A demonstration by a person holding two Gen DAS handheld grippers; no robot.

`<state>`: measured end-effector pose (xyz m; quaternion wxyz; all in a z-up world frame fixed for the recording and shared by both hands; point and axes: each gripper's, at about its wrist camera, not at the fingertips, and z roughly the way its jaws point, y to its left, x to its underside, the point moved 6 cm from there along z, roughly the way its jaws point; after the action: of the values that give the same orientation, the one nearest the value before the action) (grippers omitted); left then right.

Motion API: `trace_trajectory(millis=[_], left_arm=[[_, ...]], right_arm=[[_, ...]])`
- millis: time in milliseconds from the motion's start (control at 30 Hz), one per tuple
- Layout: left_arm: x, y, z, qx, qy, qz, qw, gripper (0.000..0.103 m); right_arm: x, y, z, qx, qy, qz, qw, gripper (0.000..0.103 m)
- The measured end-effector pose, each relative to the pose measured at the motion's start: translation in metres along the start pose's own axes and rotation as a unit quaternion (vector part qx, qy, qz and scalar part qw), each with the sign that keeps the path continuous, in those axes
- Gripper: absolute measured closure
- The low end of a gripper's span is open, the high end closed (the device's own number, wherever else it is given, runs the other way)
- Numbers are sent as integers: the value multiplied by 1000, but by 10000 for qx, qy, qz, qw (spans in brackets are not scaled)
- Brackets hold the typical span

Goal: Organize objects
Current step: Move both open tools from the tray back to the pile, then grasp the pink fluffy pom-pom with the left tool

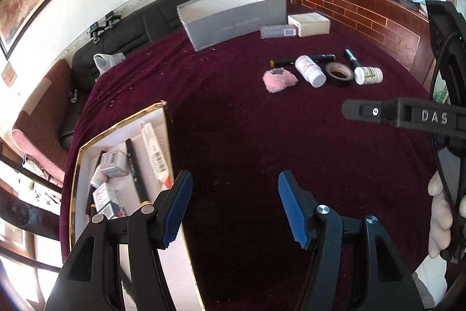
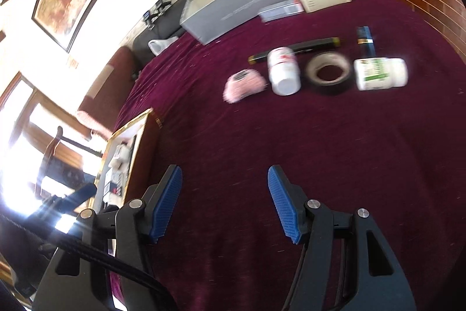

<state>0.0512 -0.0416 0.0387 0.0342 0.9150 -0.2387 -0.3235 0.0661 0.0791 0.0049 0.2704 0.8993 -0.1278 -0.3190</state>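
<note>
Maroon cloth (image 1: 233, 136) holds loose pill bottles (image 1: 310, 70), tape roll (image 1: 339, 74), pink puff (image 1: 279, 80); gold-rimmed tray (image 1: 122, 124) partly filled. Left gripper (image 1: 235, 209) and right gripper (image 2: 224, 201) spread, empty. Roughly halfway.

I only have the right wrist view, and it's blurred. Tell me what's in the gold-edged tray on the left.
Observer: The tray holds a black pen lying among small boxes.
Operator: Report the left gripper.
Observer: The left gripper is open with nothing between its fingers. It is over the red cloth, just right of the tray.
Operator: Check the grey box at the back.
Observer: The grey box has no lid on, and the part of its inside that shows is bare white.
</note>
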Motion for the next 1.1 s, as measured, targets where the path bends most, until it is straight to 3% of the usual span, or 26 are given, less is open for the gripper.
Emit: trace_trajectory(millis=[200,333,400,533,667,833,900,1100], left_arm=[[-3,-14,26,174,297,12,9994,48],[-5,-7,48,707,598,-507,9944,48],[-14,1,57,865,571,-825,9912,48],[-41,9,71,842,242,-1114,9899,48],[-72,-7,89,1097,-151,-745,9911,48],[-106,-31,126,856,-283,-58,9959,48],[-115,-34,141,924,-195,-134,9954,48],[-132,-37,177,1307,-35,-547,9899,48]], right_arm=[[-11,-37,-5,82,-91,348,9993,40],[-27,-55,-11,198,-297,496,9981,40],[-36,-60,-13,263,-458,536,9972,40],[-67,-64,-18,444,-976,514,9929,40],[-94,-68,-17,666,-1423,364,9869,39],[-94,-87,-9,685,-1541,461,9846,37],[-93,-97,-3,849,-1395,519,9852,37],[-98,-97,-10,683,-1521,515,9847,37]])
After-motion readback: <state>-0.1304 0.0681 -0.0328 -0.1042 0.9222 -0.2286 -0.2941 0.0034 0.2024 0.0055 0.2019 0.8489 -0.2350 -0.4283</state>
